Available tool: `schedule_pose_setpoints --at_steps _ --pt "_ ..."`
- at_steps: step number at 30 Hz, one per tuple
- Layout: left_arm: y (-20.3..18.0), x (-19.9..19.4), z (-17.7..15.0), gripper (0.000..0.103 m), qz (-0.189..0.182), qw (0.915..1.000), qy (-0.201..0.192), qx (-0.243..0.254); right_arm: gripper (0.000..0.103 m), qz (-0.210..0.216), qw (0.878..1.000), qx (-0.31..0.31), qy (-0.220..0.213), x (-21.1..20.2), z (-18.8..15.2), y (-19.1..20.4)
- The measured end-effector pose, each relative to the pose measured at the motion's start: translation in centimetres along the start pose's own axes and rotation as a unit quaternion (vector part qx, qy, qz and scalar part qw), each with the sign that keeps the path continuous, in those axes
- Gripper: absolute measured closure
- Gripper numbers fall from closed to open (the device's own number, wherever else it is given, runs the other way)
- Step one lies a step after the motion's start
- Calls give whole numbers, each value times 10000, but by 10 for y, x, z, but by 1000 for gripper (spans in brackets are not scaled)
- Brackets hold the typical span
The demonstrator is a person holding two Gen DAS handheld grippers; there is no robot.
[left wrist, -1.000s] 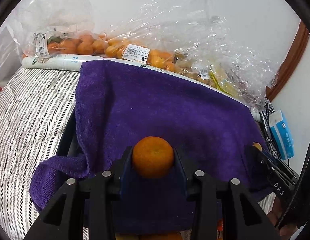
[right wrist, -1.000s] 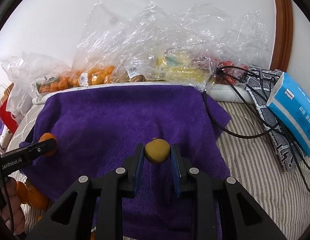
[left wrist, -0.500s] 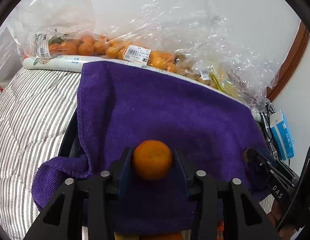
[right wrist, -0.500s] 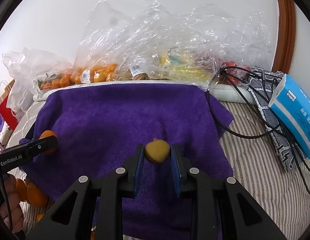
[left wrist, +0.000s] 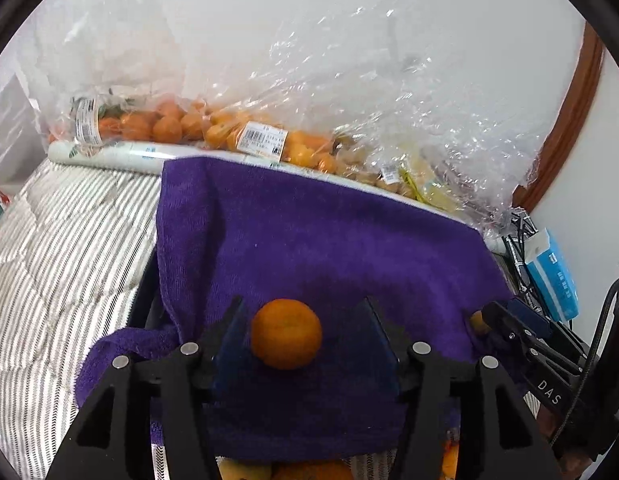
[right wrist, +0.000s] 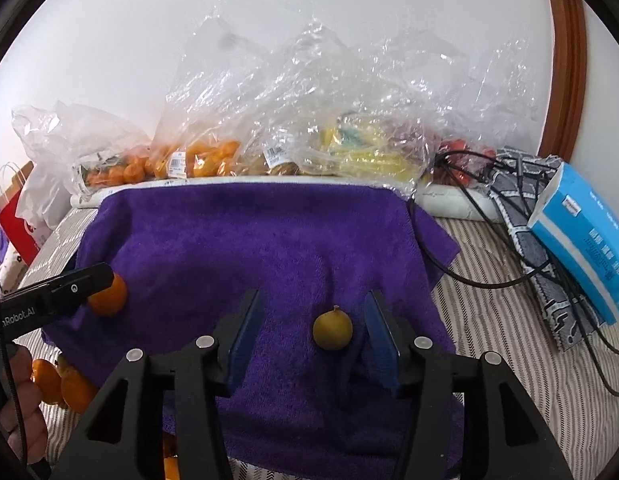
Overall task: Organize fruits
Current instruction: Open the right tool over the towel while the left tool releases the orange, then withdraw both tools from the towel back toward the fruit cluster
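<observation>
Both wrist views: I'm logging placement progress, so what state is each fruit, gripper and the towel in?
Orange: resting on towel, released.
Yellow fruit: resting on towel, released.
Left gripper: open, jaws just widened.
Right gripper: open, jaws just widened.
Purple towel: spread flat.

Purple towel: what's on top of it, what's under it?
On the purple towel: an orange and a smaller yellow fruit, each between open gripper pads. A dark edge shows underneath at its left; the rest is covered.

**Both grippers spread apart**

Left gripper angles downward, fingers just opened, gaps showing either side of what sits between. Right gripper likewise tilted down, fingers freshly parted, touching nothing.
</observation>
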State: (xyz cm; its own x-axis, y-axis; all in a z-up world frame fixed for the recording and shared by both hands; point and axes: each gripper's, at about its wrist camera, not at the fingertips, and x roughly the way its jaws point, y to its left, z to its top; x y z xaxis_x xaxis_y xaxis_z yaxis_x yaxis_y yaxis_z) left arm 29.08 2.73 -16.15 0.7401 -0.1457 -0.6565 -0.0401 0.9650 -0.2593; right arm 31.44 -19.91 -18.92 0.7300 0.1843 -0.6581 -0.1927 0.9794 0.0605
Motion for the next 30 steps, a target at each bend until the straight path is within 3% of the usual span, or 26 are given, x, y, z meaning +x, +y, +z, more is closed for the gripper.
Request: schedule_pose_setpoints --at_steps 7,11,15,18,23,26,30 --pt "-14 -32 8 49 16 9989 -344 312 51 0 9996 14 -299 -27 10 7" --pt "-17 -60 4 48 -308 9979 -260 515 51 252 9986 68 -452 -62 16 16" --pt "-14 -87 -11 48 -226 9974 -299 614 50 -23 9975 -106 -701 -101 9 31" --pt "-7 -107 -24 48 -131 9972 -358 644 49 -106 9977 0 -669 -122 -1 35" --pt "10 -131 -44 48 151 9959 -438 772 49 123 9989 287 -362 -147 -22 36" --pt "25 -138 -55 48 184 9963 -296 780 49 61 9989 274 -366 -161 -36 43" --pt "47 -143 -71 48 268 9979 -135 576 49 280 9987 309 -302 -168 -55 51"
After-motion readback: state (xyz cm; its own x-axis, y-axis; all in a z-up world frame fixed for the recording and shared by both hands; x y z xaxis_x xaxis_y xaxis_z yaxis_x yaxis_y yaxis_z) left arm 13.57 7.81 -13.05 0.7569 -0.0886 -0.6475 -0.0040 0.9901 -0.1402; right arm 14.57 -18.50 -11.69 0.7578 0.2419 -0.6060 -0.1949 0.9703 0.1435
